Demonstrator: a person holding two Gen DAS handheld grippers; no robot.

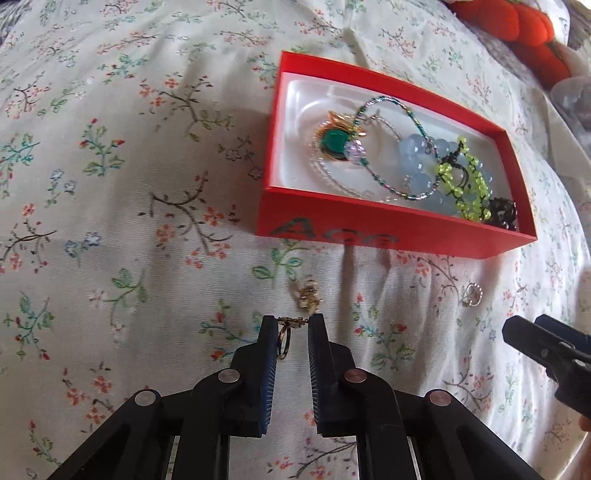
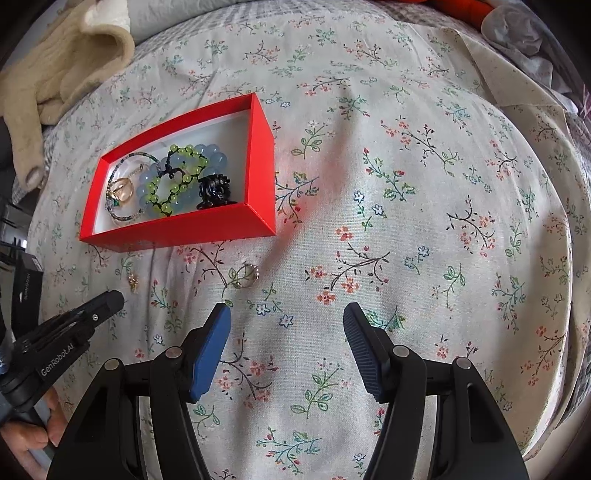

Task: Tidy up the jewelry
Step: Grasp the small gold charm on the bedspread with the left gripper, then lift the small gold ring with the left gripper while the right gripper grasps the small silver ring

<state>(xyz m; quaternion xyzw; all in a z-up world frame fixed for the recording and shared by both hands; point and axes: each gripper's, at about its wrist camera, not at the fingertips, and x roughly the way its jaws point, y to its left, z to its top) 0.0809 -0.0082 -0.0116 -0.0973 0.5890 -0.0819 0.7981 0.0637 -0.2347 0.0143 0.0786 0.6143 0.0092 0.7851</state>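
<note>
A red box (image 1: 325,236) (image 2: 258,155) lies on the floral bedspread and holds bead bracelets, a thin chain, a green-stone brooch and a dark piece. My left gripper (image 1: 292,322) is shut on a small gold earring (image 1: 285,338), whose hoop hangs between the fingers. A second gold earring (image 1: 307,295) (image 2: 133,281) lies on the cloth just beyond the fingertips. A silver ring (image 1: 472,293) (image 2: 248,276) lies to the right, in front of the box. My right gripper (image 2: 286,321) is open and empty, just short of the ring.
A cream knitted garment (image 2: 55,74) lies at the far left behind the box. An orange plush item (image 1: 524,29) and a clear bag (image 2: 517,29) sit at the back right. The left gripper shows in the right wrist view (image 2: 107,301).
</note>
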